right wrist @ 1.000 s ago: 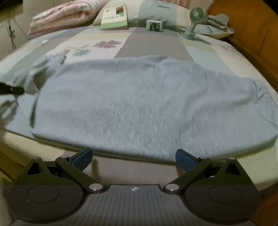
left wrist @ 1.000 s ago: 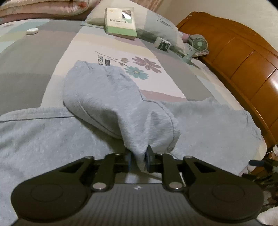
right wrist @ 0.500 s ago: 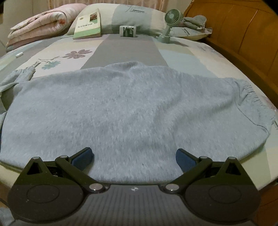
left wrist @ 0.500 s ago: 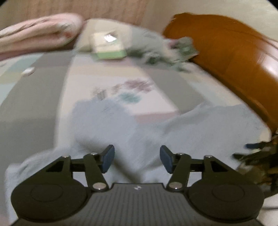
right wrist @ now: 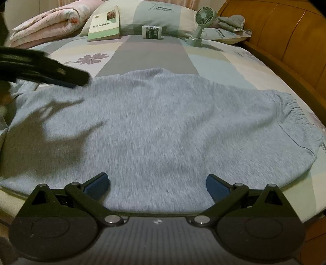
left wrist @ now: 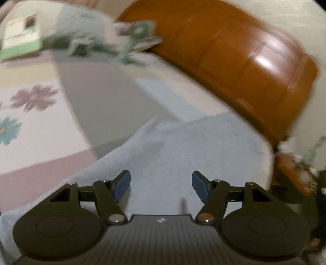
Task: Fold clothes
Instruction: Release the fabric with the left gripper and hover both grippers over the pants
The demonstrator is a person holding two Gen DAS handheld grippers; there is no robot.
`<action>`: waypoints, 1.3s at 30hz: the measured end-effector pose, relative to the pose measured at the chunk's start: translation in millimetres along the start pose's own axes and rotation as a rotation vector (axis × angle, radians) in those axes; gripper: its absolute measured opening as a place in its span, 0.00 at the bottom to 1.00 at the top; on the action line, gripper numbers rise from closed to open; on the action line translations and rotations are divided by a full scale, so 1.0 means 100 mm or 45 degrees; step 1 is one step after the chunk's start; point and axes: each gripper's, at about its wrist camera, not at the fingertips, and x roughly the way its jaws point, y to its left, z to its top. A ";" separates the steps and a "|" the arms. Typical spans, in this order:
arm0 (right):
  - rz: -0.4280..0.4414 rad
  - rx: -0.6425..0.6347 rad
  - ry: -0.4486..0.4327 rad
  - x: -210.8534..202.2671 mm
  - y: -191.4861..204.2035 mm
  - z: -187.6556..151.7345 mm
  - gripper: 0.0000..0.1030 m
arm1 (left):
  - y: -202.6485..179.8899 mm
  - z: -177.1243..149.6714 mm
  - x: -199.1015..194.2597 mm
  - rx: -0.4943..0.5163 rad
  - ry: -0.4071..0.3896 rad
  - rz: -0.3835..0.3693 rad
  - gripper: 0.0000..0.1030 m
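Observation:
A light grey sweatshirt (right wrist: 159, 126) lies spread flat across the bed, its gathered hem (right wrist: 295, 114) at the right. My right gripper (right wrist: 158, 183) is open, low over the garment's near edge, nothing between its blue pads. In the blurred left wrist view my left gripper (left wrist: 161, 185) is open above the grey sweatshirt (left wrist: 183, 146), holding nothing. In the right wrist view the left gripper (right wrist: 80, 78) hangs over the garment's upper left and casts a shadow on it.
The patchwork bedsheet (right wrist: 150, 53) has flower prints. At the head of the bed are a green book (right wrist: 105, 23), a small box (right wrist: 152, 32), a green desk fan (right wrist: 200, 24), a pillow (right wrist: 154, 12) and a rolled pink quilt (right wrist: 46, 26). A wooden bed frame (right wrist: 285, 40) runs along the right.
The left gripper let go of the bunched sleeve it held, opened, and swung right over the garment. The right gripper stayed open and moved closer over the near edge.

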 end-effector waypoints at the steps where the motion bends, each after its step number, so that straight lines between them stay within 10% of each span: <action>1: 0.002 0.000 0.001 0.00 0.00 0.00 1.00 | 0.03 -0.04 0.02 -0.014 0.019 0.028 0.64; 6: 0.014 -0.006 -0.006 0.01 -0.02 -0.02 1.00 | 0.18 -0.29 -0.19 -0.066 0.068 0.039 0.67; 21: -0.046 0.008 0.013 0.11 -0.20 0.26 1.00 | -0.07 0.49 0.51 -0.088 0.030 -0.113 0.73; 27: -0.033 0.026 -0.003 0.05 -0.33 0.06 1.00 | 0.11 0.42 0.66 -0.184 0.067 0.009 0.72; 39: -0.073 -0.030 -0.121 0.17 -0.89 0.58 1.00 | -0.46 0.84 1.04 -0.013 0.079 -0.156 0.77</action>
